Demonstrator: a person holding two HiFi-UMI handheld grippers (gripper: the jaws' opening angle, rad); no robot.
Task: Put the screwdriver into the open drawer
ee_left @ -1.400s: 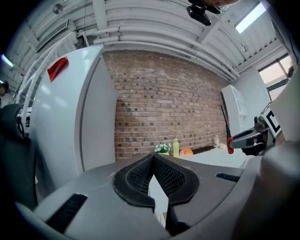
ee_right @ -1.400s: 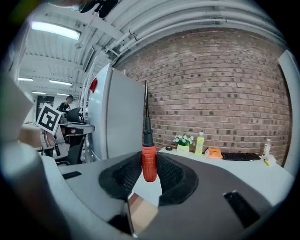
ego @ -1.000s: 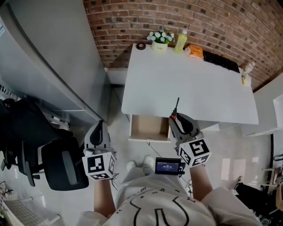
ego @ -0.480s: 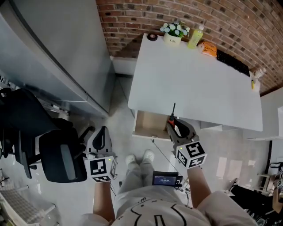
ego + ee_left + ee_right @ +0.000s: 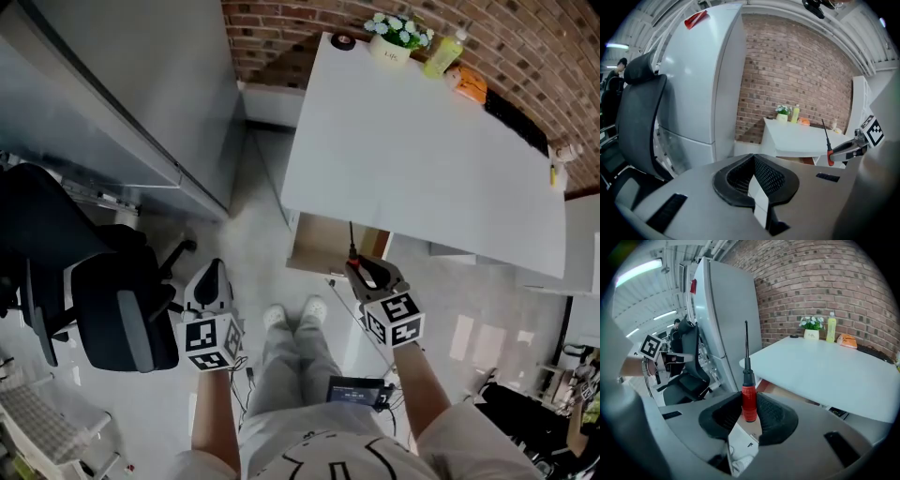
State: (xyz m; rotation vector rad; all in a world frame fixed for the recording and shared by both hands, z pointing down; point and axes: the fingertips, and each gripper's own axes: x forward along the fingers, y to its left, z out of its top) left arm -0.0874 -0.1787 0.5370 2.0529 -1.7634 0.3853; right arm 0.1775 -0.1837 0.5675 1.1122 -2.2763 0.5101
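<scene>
A screwdriver (image 5: 748,401) with a red handle and a black shaft stands upright between the jaws of my right gripper (image 5: 749,411), which is shut on the handle. In the head view, that right gripper (image 5: 364,272) holds the screwdriver (image 5: 353,251) over the front of the open drawer (image 5: 319,246), which is pulled out under the white table (image 5: 422,141). The drawer's brown inside (image 5: 774,389) shows just past the jaws. My left gripper (image 5: 213,274) hangs shut and empty off to the left over the floor. From the left gripper (image 5: 752,180), the screwdriver (image 5: 829,152) shows far right.
A tall grey cabinet (image 5: 122,84) stands left of the table and a black office chair (image 5: 103,300) sits by my left gripper. At the table's back edge are a flower pot (image 5: 398,37), a yellow bottle (image 5: 441,54), an orange packet (image 5: 472,84) and a keyboard (image 5: 516,122). The person's white shoes (image 5: 295,317) are below the drawer.
The right gripper has drawn back from the table with the screwdriver; its shaft now lies over the open drawer, not the tabletop. The left gripper has hardly moved.
</scene>
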